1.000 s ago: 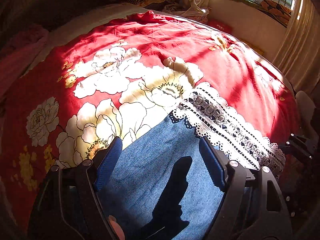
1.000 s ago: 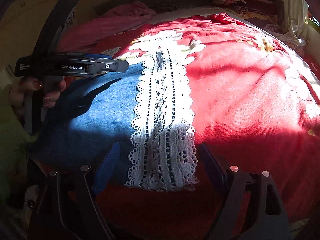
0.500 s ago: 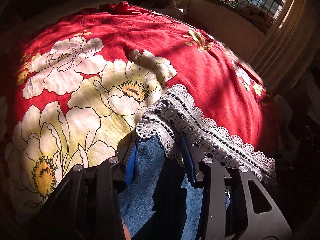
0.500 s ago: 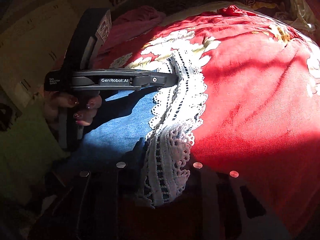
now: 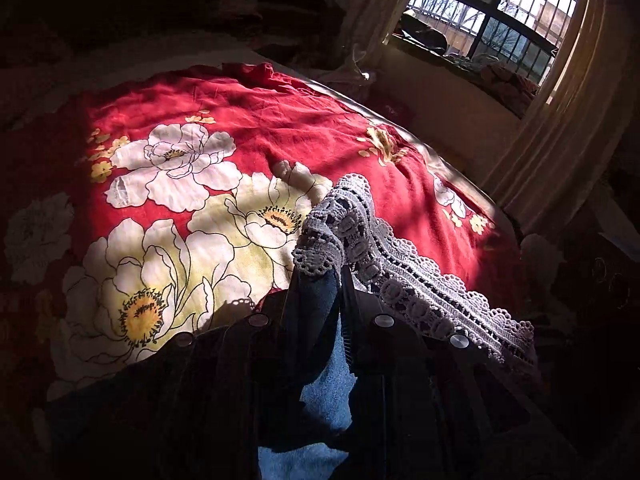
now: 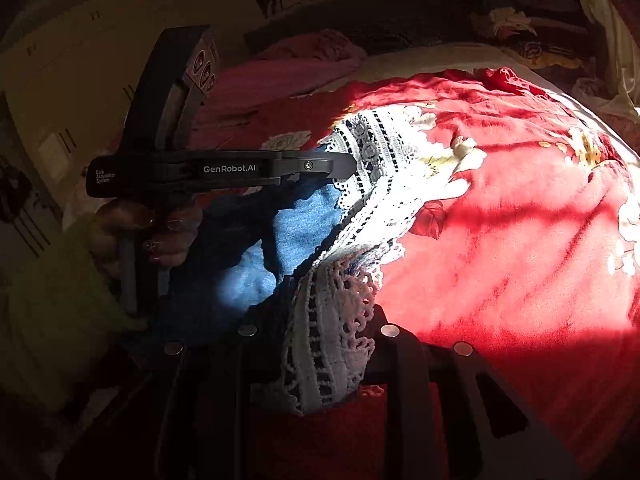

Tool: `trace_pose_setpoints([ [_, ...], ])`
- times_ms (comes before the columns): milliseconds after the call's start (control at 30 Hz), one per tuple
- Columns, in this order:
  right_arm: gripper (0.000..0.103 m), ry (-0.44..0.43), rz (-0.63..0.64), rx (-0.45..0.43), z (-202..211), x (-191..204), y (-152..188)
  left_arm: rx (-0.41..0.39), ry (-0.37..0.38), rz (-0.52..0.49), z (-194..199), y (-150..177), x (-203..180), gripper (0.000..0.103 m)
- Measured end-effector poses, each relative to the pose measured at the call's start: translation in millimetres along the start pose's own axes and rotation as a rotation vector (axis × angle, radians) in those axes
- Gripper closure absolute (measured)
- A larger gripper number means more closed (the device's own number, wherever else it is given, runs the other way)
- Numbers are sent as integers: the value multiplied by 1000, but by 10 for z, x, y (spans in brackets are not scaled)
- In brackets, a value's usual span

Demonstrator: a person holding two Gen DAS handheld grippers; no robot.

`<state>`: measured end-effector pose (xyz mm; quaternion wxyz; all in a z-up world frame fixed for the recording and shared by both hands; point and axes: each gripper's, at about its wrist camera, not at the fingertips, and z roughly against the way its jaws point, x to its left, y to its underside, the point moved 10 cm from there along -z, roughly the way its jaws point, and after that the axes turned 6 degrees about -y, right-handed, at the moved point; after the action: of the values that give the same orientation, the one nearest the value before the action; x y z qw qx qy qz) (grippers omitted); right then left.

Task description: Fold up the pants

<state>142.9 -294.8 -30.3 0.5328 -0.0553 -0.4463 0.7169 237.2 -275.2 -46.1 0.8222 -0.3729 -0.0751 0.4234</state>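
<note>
Lying on red floral bedspread point(image 5: 248, 120): blue denim pants point(image 6: 304, 216) with white lace hem band point(image 6: 384, 168), hem end raised off the bed and bunched. Left gripper point(image 5: 320, 276) clamped on the hem, jaws closing, denim and lace pinched between the fingers, lace trailing right from the tips. Right gripper point(image 6: 332, 316) clamped on the other part of the lace band, jaws closing, lace crumpled between fingers and hanging down below. Seen from right wrist view: left gripper body side-on, tip buried in lace, hand point(image 6: 148, 232) wrapped round its handle. Beyond bed: barred window point(image 5: 492, 24) with curtain point(image 5: 560, 112), pink bedding point(image 6: 288, 68) near headboard.
</note>
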Motion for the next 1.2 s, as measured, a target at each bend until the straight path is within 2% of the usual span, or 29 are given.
trace_pose_setpoints([
  [233, 80, -50, 120, 18, -128, 556, -168, -77, -28, 76, 501, 108, 386, 93],
  [500, 80, -122, 262, 121, -626, 1252, -123, -105, -88, 220, 851, 570, 989, 92],
  [633, 79, -101, 349, 203, -957, 1484, 19, -97, -179, 363, 1007, 848, 1382, 74],
  [767, 75, -98, 419, 267, -1185, 1713, 200, -147, -244, 496, 1345, 1091, 1784, 65],
  [867, 57, -146, 472, 309, -1272, 1943, 358, -198, -222, 622, 1594, 1229, 2013, 60],
  [967, 48, -224, 523, 326, -1254, 2169, 463, -219, -177, 696, 1730, 1355, 2095, 52],
  [1000, 43, -244, 529, 321, -1231, 2205, 455, -219, -161, 708, 1749, 1390, 2079, 51],
  [1100, 40, -270, 503, 287, -1130, 2167, 318, -211, -114, 717, 1736, 1432, 1975, 44],
  [1200, 34, -230, 430, 228, -1055, 1921, 40, -186, -72, 694, 1657, 1426, 1803, 41],
])
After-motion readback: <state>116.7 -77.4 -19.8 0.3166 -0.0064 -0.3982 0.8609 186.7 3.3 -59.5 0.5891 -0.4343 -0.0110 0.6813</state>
